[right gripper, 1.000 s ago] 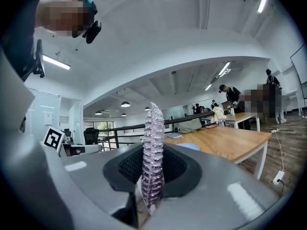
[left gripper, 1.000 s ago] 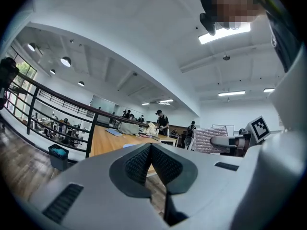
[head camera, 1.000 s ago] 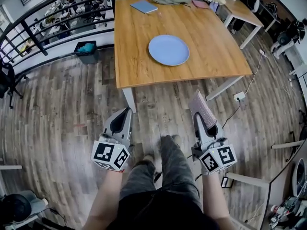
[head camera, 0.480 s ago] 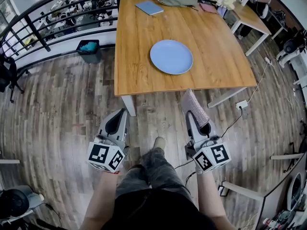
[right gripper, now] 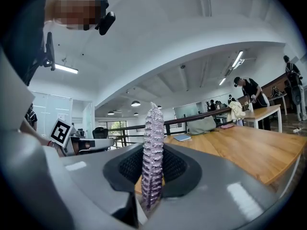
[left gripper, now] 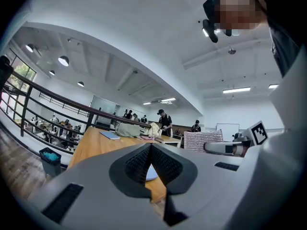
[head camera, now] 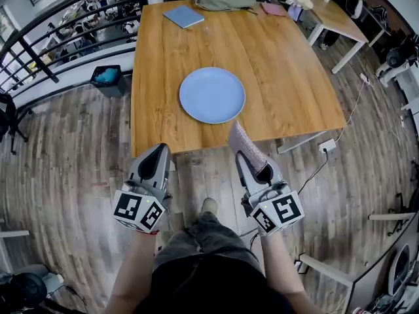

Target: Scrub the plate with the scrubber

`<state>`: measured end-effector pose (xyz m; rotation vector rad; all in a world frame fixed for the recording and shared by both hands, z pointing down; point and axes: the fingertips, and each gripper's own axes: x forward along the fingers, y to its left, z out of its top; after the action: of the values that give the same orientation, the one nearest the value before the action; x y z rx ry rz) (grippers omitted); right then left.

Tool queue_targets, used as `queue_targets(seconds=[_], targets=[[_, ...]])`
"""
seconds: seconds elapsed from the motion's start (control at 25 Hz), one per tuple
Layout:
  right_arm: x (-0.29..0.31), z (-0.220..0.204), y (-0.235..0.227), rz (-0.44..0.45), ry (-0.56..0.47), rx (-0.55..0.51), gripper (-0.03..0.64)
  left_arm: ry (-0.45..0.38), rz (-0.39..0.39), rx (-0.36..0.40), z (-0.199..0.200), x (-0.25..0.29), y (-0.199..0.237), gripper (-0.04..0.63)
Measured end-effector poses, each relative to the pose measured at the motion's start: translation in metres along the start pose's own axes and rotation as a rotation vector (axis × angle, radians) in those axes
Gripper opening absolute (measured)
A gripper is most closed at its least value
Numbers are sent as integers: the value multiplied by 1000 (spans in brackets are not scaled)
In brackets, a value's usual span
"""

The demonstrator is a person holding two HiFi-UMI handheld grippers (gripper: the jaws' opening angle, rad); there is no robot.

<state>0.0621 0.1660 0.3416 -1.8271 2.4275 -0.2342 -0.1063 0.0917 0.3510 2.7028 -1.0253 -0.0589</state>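
Right gripper (head camera: pixel 254 165) clamped on scrubber (head camera: pixel 243 144), plate (head camera: pixel 212 95) ahead

On the table (head camera: pixel 281 57), one plate is laid near the front edge. Two grippers are held near that edge, the right nearer the plate. The left gripper (head camera: pixel 159 150) is closed on nothing. One scrubber is pinched on edge, its long axis aimed forward; the plate is found just ahead, slightly left.

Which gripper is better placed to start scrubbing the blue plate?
Right, probably. The right gripper is shut on the scrubber, whose tip comes close to the plate in the head view. The left gripper is shut, empty, and sits farther left.
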Motion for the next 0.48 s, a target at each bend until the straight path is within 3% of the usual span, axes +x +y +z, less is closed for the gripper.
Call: queue_targets(seconds=[0.2,0.48], targets=[[17,2,-35,24,8,13,77,27,14,10,-3,35,-7,-3],[33,-2,-56,49,-4,68,77,72,62,29,-8,40,0,-3]])
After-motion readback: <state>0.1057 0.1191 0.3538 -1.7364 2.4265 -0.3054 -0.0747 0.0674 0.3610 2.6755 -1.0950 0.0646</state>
